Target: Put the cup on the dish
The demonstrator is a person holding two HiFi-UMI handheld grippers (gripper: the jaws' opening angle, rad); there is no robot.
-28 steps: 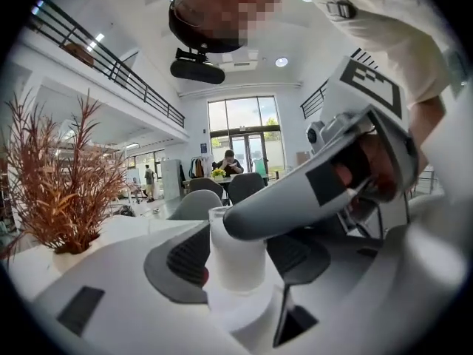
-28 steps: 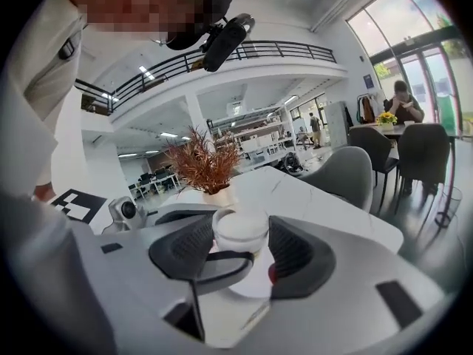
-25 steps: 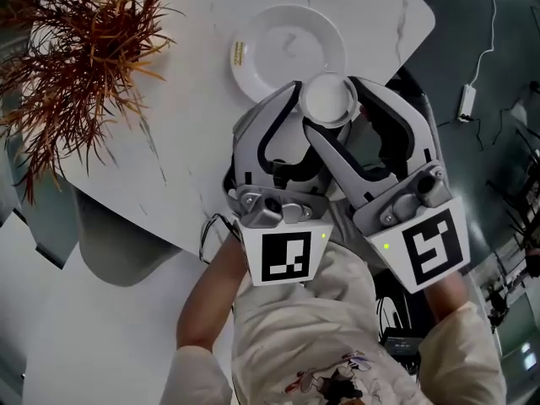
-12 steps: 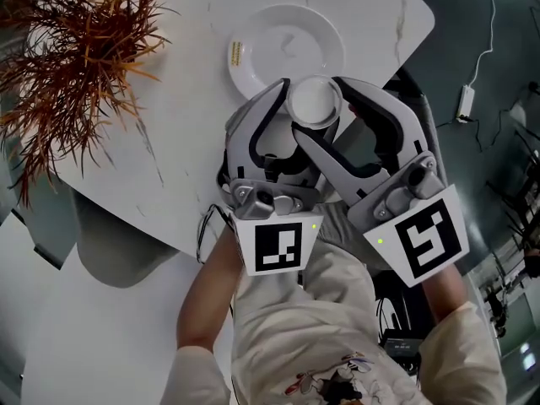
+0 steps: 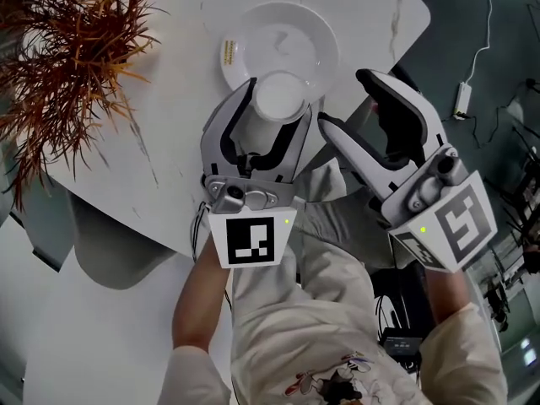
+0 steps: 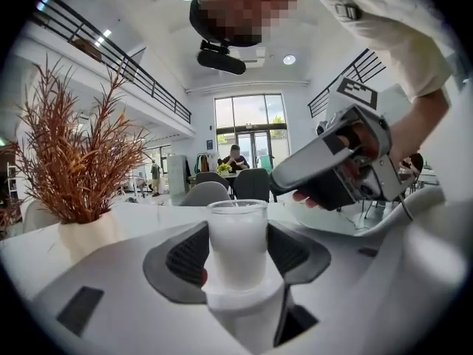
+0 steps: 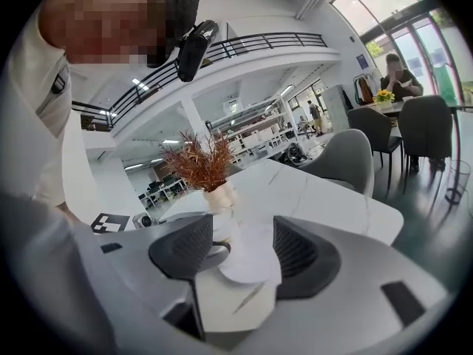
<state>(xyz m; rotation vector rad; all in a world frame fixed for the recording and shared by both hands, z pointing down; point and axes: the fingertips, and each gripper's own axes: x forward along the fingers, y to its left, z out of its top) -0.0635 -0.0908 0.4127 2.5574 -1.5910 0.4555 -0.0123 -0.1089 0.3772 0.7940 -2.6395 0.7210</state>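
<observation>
The frosted white cup point(image 5: 279, 97) is upright between the jaws of my left gripper point(image 5: 277, 101), which is shut on it. From the head view the cup overlaps the near rim of the white dish point(image 5: 283, 36) on the marble table; whether it touches the dish I cannot tell. In the left gripper view the cup point(image 6: 236, 239) fills the gap between the dark pads. My right gripper point(image 5: 348, 104) is open and holds nothing, off to the right of the cup over the table's edge. In the right gripper view the dish point(image 7: 250, 261) shows through the open jaws.
A dried reddish plant point(image 5: 72, 49) in a pale vase point(image 6: 81, 239) stands at the table's left. The marble table point(image 5: 169, 142) ends close to the person's body. A small yellow label point(image 5: 229, 51) lies at the dish's left rim. Cables and gear point(image 5: 472, 66) lie on the floor at right.
The cup has gone left and forward toward the dish, now in the left gripper alone. The right gripper has opened, let go and drawn back to the right.
</observation>
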